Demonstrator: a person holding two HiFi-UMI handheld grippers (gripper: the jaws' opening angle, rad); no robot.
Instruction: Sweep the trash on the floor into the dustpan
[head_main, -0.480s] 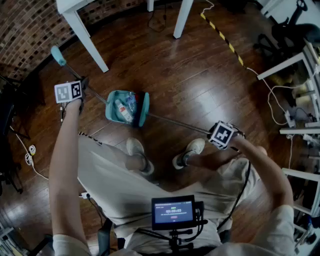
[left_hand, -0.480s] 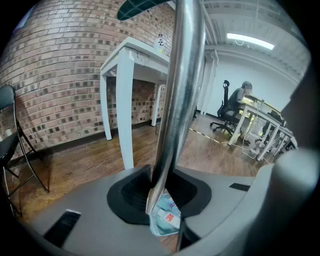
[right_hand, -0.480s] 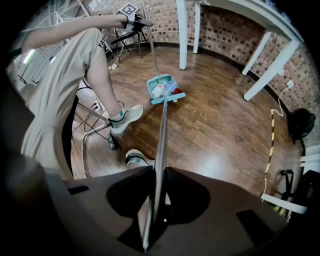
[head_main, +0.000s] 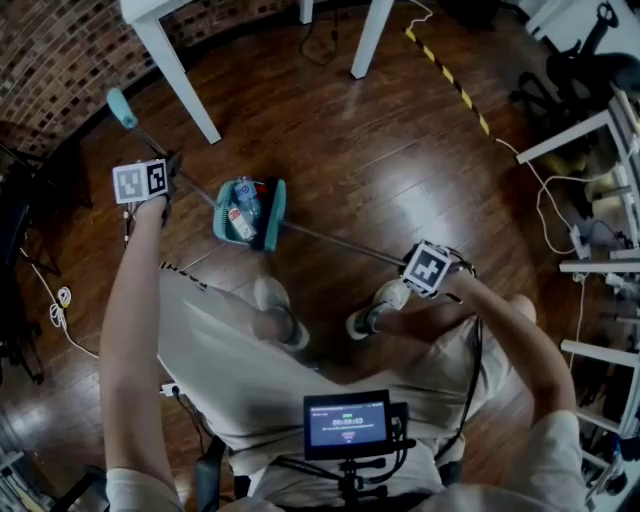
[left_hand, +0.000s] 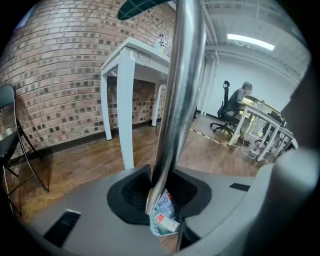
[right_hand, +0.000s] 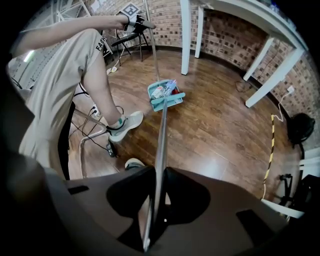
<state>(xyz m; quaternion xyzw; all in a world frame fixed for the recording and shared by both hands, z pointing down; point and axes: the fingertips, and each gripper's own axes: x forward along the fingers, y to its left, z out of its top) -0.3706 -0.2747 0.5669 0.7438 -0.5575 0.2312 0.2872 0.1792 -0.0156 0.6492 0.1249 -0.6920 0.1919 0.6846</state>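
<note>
A teal dustpan (head_main: 228, 208) stands on the wooden floor with a plastic bottle and a small carton (head_main: 241, 212) inside it. Its long metal handle (head_main: 190, 185) rises to a teal grip (head_main: 120, 108), and my left gripper (head_main: 166, 168) is shut on that pole. In the left gripper view the pole (left_hand: 175, 100) runs between the jaws of the left gripper (left_hand: 162, 200), with the trash (left_hand: 164, 219) below. My right gripper (head_main: 420, 270) points down, shut on the thin broom pole (head_main: 340, 245). The broom head (head_main: 270, 215) lies against the dustpan's mouth. The right gripper view shows the right gripper (right_hand: 155, 210), the broom pole (right_hand: 162, 140), the broom head (right_hand: 169, 101) and the dustpan (right_hand: 159, 91).
White table legs (head_main: 180, 80) (head_main: 368, 38) stand beyond the dustpan. The person's shoes (head_main: 275, 305) (head_main: 380, 305) are just in front of it. Yellow-black tape (head_main: 450, 80) crosses the floor at the upper right, cables (head_main: 60, 300) lie at the left, and racks (head_main: 610, 200) line the right.
The broom head has slid left against the dustpan, and my right gripper moved left with it. The dustpan has tipped up and looks narrower. The left gripper has barely moved.
</note>
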